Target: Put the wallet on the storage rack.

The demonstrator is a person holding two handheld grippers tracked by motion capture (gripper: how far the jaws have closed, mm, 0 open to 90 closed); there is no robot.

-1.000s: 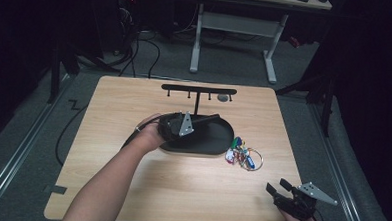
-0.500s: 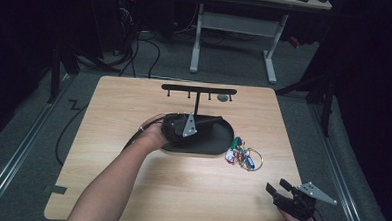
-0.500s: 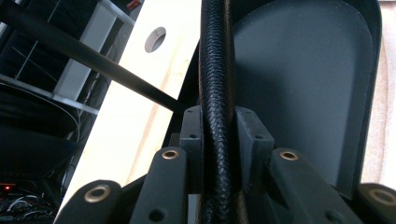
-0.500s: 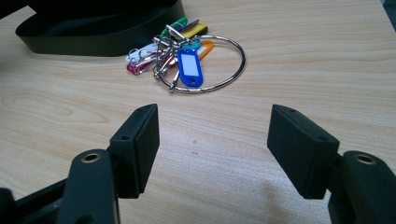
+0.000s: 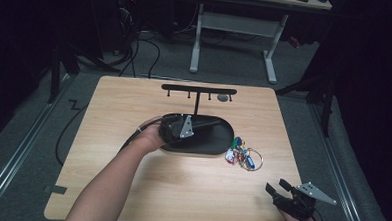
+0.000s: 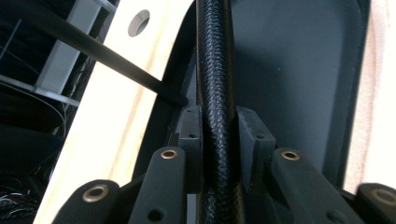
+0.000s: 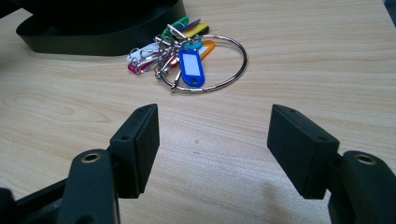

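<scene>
My left gripper (image 5: 199, 125) lies inside a black oval tray (image 5: 224, 144) at mid-table, pointing right. Its pads are shut on a black braided cord (image 6: 215, 70) that runs straight ahead over the tray floor (image 6: 299, 70). A bunch of keys with coloured tags on a large metal ring (image 5: 243, 155) rests on the wood just right of the tray. My right gripper (image 5: 281, 188) hovers near the table's front right corner, open with nothing between its jaws. It faces the keys (image 7: 187, 57), which lie a short way ahead of it (image 7: 212, 126).
A black T-shaped rack with small hooks (image 5: 199, 90) stands at the tray's far edge; its thin post (image 6: 116, 60) passes left of my left jaws. A grey round spot (image 5: 223, 97) marks the table behind. Desk legs and cables lie on the floor beyond.
</scene>
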